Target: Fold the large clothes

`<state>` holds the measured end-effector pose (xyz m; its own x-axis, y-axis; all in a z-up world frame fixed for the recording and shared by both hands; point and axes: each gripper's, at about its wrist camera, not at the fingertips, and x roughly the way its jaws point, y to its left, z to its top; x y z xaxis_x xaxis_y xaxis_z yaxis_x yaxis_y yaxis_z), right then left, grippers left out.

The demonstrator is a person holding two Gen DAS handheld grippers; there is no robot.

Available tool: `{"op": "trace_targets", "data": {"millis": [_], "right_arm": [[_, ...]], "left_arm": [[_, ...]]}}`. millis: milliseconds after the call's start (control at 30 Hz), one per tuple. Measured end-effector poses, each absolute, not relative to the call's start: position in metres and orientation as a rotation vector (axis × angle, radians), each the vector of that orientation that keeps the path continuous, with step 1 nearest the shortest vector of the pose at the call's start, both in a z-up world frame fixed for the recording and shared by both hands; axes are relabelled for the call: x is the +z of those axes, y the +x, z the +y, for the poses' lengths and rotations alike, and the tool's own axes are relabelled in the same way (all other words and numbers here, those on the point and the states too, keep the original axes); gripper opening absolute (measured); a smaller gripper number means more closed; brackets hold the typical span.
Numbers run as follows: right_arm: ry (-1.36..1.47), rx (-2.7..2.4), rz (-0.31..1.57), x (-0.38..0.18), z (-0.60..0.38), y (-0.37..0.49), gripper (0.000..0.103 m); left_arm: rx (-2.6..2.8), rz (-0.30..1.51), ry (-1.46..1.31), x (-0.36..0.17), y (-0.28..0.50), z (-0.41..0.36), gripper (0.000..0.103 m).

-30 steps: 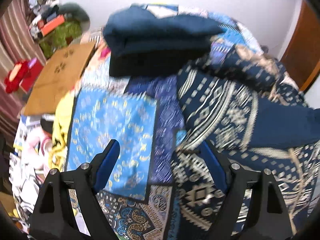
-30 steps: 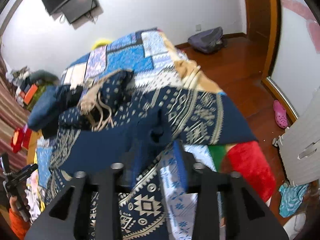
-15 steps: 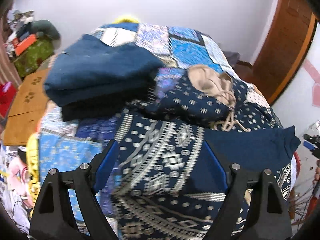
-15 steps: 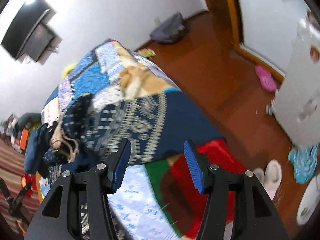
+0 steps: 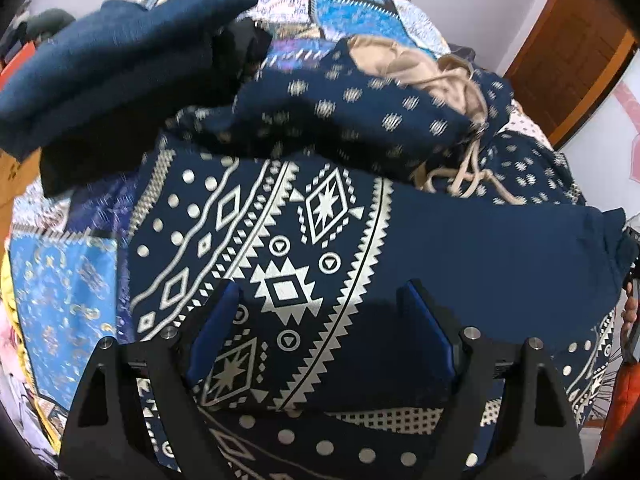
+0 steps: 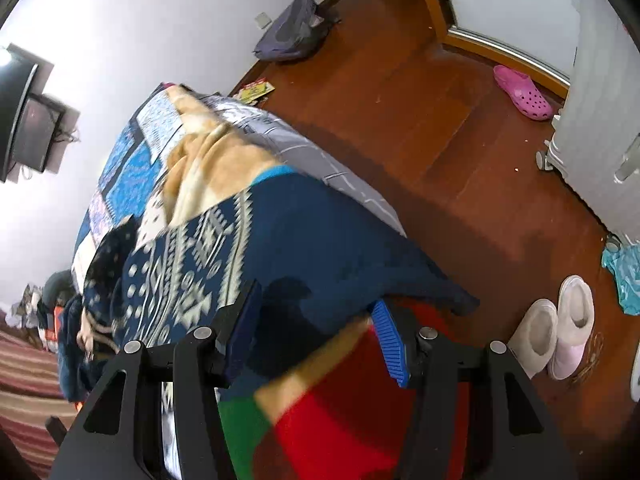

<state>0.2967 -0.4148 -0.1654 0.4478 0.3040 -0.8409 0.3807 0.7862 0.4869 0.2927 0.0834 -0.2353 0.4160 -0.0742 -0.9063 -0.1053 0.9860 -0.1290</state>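
While the patterned navy garment point(image 5: 304, 240) lies spread on the bed point(image 5: 60, 288), left tongs point(image 5: 320, 320) hover wide above it — right tongs point(image 6: 316, 320) part-open, unclamped, at its overhanging edge point(image 6: 420, 280); grip both ends evenly before folding.

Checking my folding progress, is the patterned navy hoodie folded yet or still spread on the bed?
Partly folded: the hoodie has a plain navy part laid over its patterned front, and its hood is still bunched up.

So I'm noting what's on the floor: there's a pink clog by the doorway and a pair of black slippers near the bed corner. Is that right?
Not quite: the slippers are pale, a whitish pair, not black. The pink clog does lie by the doorway. The right wrist view shows both.
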Motion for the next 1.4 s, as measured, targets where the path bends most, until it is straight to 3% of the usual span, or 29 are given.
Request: {"op": "trace_targets", "data": {"millis": [133,200,267,367,767,933,1167,1400], "right_arm": [[0.711,-0.108,1.124,-0.172,-0.419,0.312,0.049],[0.695,-0.135,1.127,-0.172,-0.418,0.318,0.038],[0.656,-0.169,1.119,-0.169,-0.417,0.322,0.017],[0.629,-0.173,1.065,-0.152,-0.416,0.321,0.009],[0.328,0.05,0.711,0.01,-0.344,0.293,0.007],[0.248,0.204,0.659,0.039,-0.288,0.281,0.007],[0.222,0.356,0.758,0.005,-0.229,0.264,0.007],[0.195,0.388,1.001,-0.068,-0.182,0.255,0.007]], "left_arm": [[0.023,1.159,-0.192,-0.244,0.294,0.086,0.084],[0.027,1.155,-0.184,-0.243,0.293,0.087,0.084],[0.034,1.149,-0.165,-0.241,0.292,0.087,0.083],[0.04,1.137,-0.149,-0.238,0.288,0.087,0.083],[0.061,1.055,-0.155,-0.208,0.266,0.099,0.083],[0.059,1.012,-0.15,-0.19,0.248,0.105,0.083],[0.059,0.979,-0.117,-0.18,0.234,0.11,0.083],[0.059,0.977,-0.133,-0.18,0.22,0.118,0.083]]}}
